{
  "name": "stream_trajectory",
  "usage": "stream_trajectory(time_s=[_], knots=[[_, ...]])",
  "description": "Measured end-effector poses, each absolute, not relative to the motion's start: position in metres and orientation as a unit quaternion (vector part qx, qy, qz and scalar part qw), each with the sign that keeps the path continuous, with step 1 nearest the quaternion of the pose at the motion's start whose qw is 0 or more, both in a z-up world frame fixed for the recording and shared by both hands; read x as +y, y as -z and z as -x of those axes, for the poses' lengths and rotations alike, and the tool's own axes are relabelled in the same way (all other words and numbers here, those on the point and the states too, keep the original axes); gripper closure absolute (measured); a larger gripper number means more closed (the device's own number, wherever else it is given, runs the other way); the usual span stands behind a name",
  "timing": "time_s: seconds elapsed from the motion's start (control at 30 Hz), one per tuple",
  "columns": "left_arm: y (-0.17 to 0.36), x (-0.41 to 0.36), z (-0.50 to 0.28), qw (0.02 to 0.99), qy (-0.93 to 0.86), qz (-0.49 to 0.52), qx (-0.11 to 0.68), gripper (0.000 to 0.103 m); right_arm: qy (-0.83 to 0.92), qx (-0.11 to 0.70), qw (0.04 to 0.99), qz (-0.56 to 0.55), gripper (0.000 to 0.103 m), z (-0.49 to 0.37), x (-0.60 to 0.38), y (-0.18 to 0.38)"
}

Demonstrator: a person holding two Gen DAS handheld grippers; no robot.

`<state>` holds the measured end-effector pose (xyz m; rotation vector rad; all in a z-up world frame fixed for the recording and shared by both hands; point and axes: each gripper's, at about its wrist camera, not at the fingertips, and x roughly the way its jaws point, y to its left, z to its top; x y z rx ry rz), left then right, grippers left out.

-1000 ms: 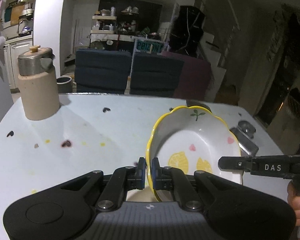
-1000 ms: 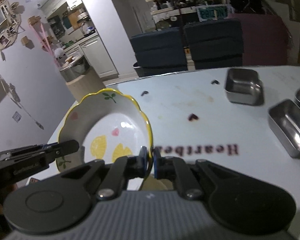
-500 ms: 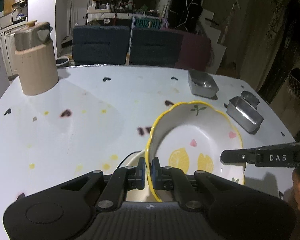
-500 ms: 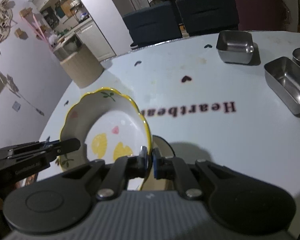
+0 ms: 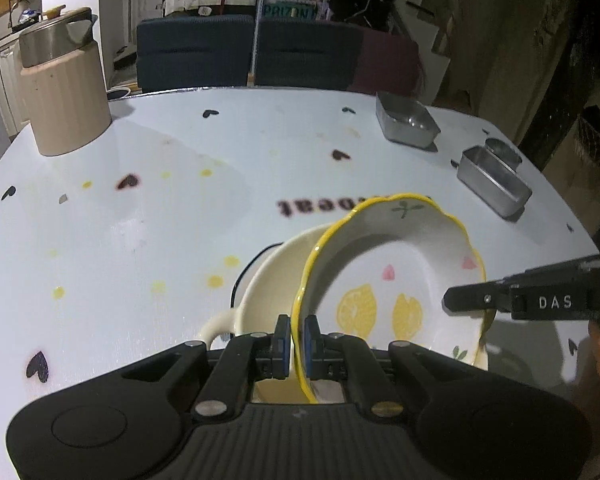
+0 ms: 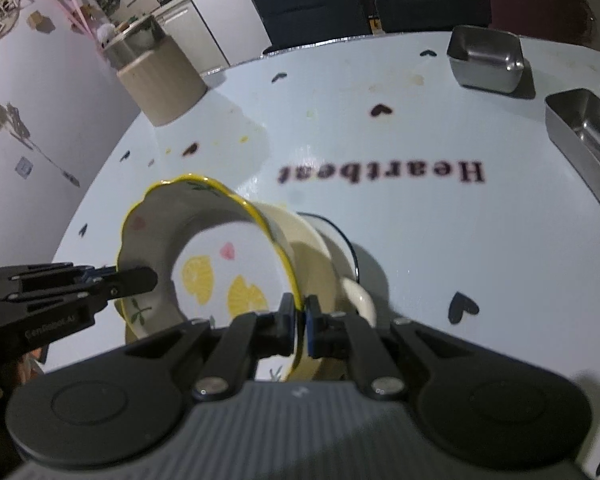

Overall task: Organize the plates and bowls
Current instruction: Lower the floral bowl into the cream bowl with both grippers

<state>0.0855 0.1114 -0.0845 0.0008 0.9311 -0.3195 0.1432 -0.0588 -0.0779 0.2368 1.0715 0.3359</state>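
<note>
Black tongs on both sides, and both were clamped on the same dish: the left gripper (image 5: 296, 340) pinched the yellow scalloped rim of the lemon-print bowl (image 5: 396, 280) on one side, while the right gripper (image 6: 299, 322) bit the opposite edge. The bowl hung tilted between them, just over a cream bowl with a handle (image 5: 260, 280), which sat in turn on something dark-rimmed, mostly hidden. Whether the lemon bowl touched the cream one was hard to call from either view.

Outward from there, the white table (image 5: 140, 220) carried printed hearts, yellow dots and the word "Heartbeat". Nothing stood between the stack and the far edge on the left, where a beige ribbed canister with a steel lid (image 5: 64, 92) stood well apart. Off to the right, a square steel tray (image 6: 486, 60) and a longer steel tray (image 6: 584, 140) sat near each other, with a small round tin (image 5: 502, 152) just behind the long one. Beyond the table, dark blue chairs (image 5: 196, 52) lined the far side.
</note>
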Motion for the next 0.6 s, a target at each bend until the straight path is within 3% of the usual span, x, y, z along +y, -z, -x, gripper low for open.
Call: stream_trajectory(time_s=[0.6], knots=[[0.09, 0.113, -0.083, 0.878, 0.152, -0.011, 0.453, 0.096, -0.157, 0.516, 0.838, -0.085, 0.096, -0.143, -0.048, 0.084]])
